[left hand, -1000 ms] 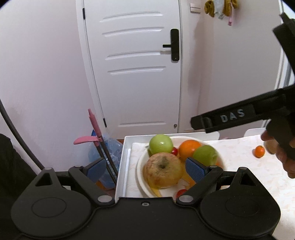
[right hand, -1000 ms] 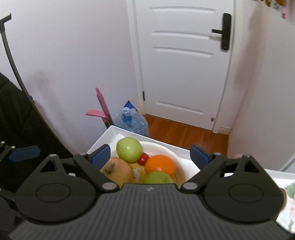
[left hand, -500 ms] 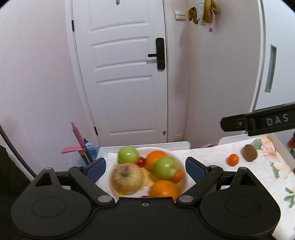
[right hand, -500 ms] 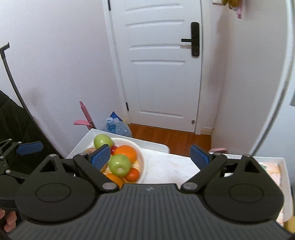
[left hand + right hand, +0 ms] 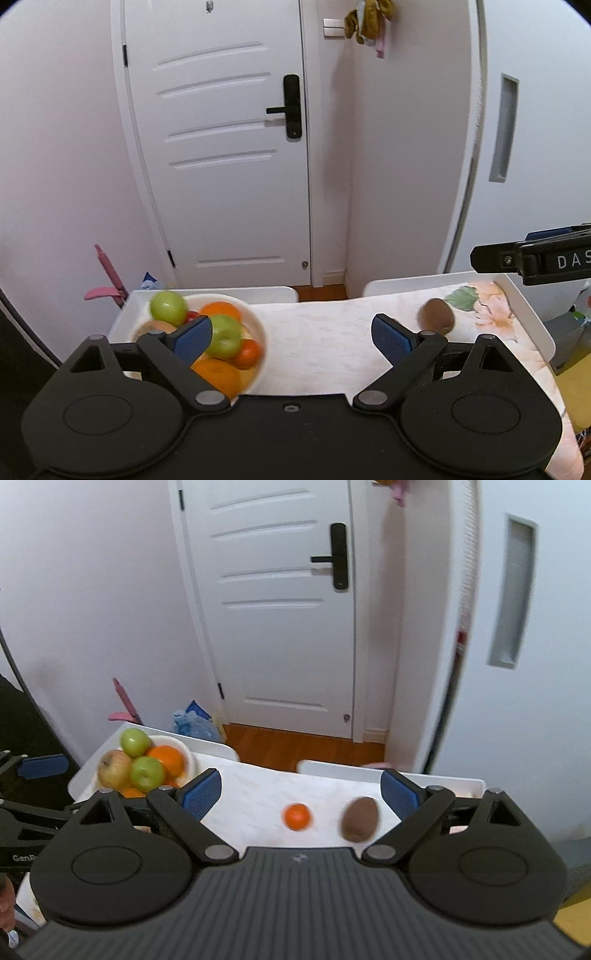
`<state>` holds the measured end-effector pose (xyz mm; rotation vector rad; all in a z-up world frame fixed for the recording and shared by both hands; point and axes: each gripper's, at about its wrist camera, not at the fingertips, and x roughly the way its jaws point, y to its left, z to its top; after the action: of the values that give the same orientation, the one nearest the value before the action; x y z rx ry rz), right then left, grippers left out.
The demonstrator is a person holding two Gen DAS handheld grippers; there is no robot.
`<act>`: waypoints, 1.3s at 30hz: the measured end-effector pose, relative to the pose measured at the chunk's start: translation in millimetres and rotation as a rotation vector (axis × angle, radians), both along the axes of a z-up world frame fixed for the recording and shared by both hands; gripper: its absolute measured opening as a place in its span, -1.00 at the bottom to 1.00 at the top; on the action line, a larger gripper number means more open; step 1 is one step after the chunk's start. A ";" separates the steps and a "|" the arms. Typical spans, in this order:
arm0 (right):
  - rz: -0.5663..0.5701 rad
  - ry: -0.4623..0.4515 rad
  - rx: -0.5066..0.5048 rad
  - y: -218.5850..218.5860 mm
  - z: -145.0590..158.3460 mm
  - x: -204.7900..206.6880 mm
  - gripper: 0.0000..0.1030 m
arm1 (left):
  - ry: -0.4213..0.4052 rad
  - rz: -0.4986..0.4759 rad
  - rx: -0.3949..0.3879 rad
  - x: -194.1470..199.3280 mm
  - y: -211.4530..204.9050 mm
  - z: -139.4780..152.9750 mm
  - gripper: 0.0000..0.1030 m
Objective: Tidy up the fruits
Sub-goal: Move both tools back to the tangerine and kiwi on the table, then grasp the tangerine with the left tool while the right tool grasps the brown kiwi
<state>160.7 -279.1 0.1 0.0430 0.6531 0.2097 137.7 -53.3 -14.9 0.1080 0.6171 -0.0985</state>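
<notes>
A white bowl (image 5: 258, 328) (image 5: 186, 751) at the table's left end holds green apples, oranges, a yellowish apple (image 5: 113, 768) and small red fruit. A brown kiwi (image 5: 437, 315) (image 5: 360, 819) and a small tangerine (image 5: 296, 816) lie loose on the white cloth to the right. My left gripper (image 5: 291, 334) is open and empty above the cloth, its left finger over the bowl. My right gripper (image 5: 301, 794) is open and empty, above the tangerine and kiwi. The tangerine is hidden in the left wrist view.
The table is a white tray-like top (image 5: 532, 314) with raised edges and a floral cloth. Behind stand a white door (image 5: 229, 147), a pink tool (image 5: 107, 273) and a blue water bottle (image 5: 195, 722) on the floor. A white cabinet (image 5: 517, 627) is at right.
Both grippers have swung right along the table and drawn back. The bowl has slid to the left of both views, and the kiwi and tangerine now sit between the right gripper's fingers.
</notes>
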 end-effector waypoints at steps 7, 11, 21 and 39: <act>-0.015 0.042 -0.002 -51.7 -32.2 9.7 1.00 | 0.031 -0.007 0.010 13.9 -47.2 -28.5 0.86; -0.002 0.056 -0.014 -71.2 -55.6 21.2 1.00 | 0.049 -0.031 0.020 30.9 -67.7 -49.5 0.86; 0.067 0.099 -0.043 -82.0 -124.4 55.6 1.00 | 0.092 -0.092 0.086 90.8 -94.5 -109.0 0.85; 0.217 0.125 -0.060 -57.4 -163.1 94.1 0.91 | 0.204 -0.237 0.044 136.1 -108.1 -150.4 -0.04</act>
<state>254.8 -336.5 -163.0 -0.0733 0.7887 0.3988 273.8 -161.4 -165.3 0.2159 0.8092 -0.3286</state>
